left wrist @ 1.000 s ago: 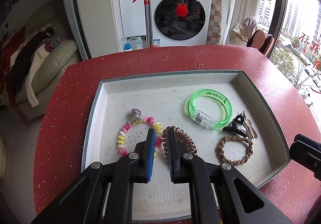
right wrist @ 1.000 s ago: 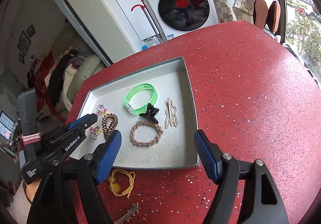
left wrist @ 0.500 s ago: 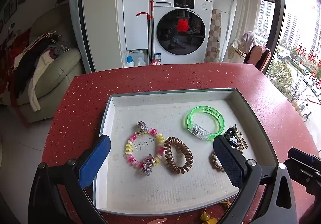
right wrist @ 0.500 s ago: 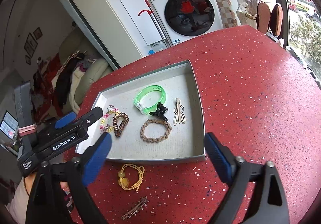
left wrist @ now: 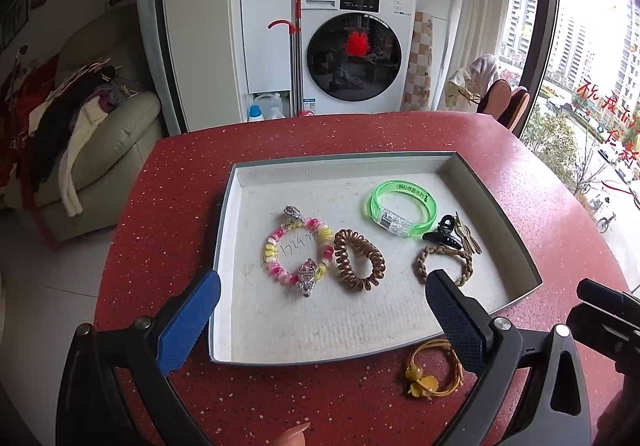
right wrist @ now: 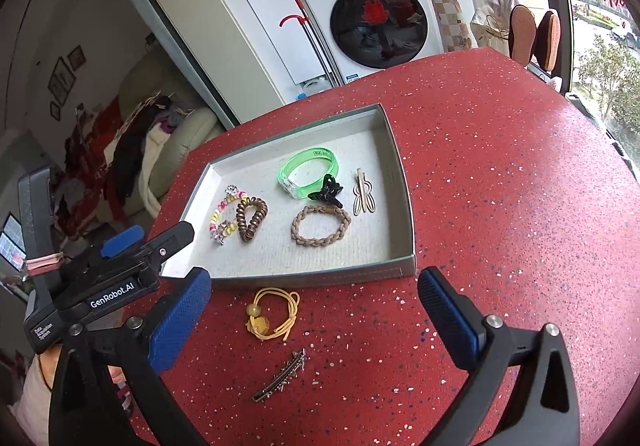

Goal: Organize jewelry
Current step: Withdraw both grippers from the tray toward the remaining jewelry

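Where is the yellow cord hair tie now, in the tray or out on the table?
Out. The yellow cord hair tie lies on the red table just outside the tray's near wall, beside a metal barrette.

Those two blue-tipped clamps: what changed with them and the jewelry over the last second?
The left gripper was nearly shut over the beaded bracelet and brown coil tie; its jaws have just opened wide, empty, and it drew back. The right gripper also opened wider and backed off, holding nothing. The pieces in the tray look unmoved.
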`<state>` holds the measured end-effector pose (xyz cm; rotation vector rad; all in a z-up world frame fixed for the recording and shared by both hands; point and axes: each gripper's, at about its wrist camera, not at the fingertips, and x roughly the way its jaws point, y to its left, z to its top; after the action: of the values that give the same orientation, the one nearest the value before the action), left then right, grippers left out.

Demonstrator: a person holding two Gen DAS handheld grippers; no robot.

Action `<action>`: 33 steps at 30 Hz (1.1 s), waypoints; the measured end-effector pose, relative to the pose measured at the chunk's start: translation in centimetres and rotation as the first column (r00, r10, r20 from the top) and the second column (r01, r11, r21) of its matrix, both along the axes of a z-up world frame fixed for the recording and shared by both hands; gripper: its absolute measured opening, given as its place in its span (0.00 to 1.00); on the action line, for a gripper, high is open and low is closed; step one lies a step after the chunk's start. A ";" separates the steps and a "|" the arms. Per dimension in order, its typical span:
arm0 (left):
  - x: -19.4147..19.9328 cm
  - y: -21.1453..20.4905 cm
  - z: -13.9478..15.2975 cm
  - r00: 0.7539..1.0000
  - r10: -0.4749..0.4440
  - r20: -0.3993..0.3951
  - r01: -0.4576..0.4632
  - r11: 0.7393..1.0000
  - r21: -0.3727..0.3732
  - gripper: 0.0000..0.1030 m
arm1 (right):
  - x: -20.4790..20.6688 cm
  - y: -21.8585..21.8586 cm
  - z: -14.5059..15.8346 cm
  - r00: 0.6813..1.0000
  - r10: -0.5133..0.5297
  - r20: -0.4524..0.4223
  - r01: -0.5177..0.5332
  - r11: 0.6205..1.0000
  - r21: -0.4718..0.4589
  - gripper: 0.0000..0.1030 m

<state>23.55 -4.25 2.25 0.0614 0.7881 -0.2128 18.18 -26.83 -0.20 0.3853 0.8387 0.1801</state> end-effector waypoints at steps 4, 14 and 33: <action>-1.7 1.1 -0.5 1.000 0.011 -0.009 -0.011 1.000 0.006 1.00 | -1.3 1.0 -0.8 0.999 0.021 -0.029 -0.021 0.999 -0.031 1.00; -4.7 3.4 -2.7 0.998 0.025 -0.064 -0.024 1.000 0.010 1.00 | -4.4 4.8 -4.4 0.988 0.073 -0.140 -0.089 0.989 -0.117 1.00; -4.6 3.3 -4.7 0.984 -0.028 -0.177 0.014 0.997 -0.080 1.00 | -5.1 8.3 -5.7 0.991 -0.005 -0.135 -0.036 0.952 -0.303 0.69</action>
<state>18.97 -0.93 -2.42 -0.0244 0.9570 -0.2719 13.09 -18.52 -5.88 0.1005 0.9857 0.0370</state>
